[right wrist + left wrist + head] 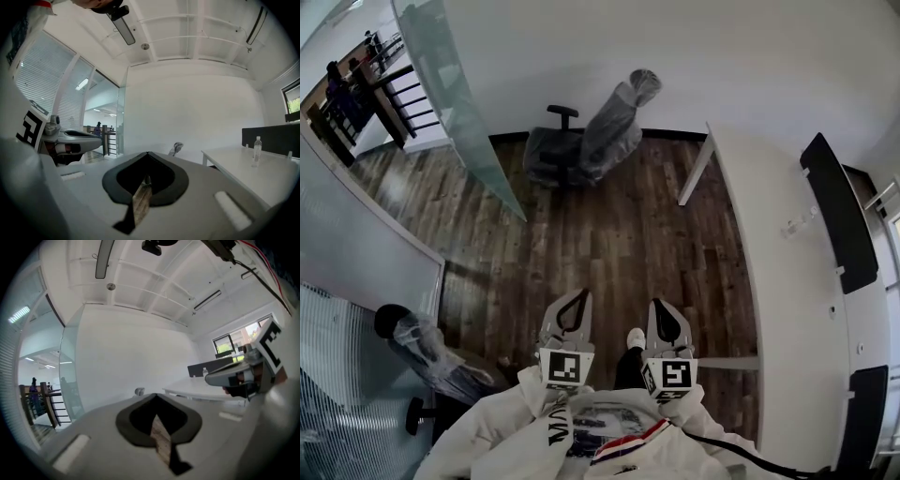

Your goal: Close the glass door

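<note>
1. The glass door is seen in the head view standing open, swung into the room well left of the white desk. A wrapped chair stands between them.
2. The left gripper and right gripper are held side by side, left of the desk and well apart from the door. Both pairs of jaws are closed tip to tip, with nothing held.
3. The ceiling is shown only in the 2 gripper views, and the wood floor is shown plainly only in the head view.
4. 1 bottle is shown upright on the desk; its contents cannot be told.
</note>
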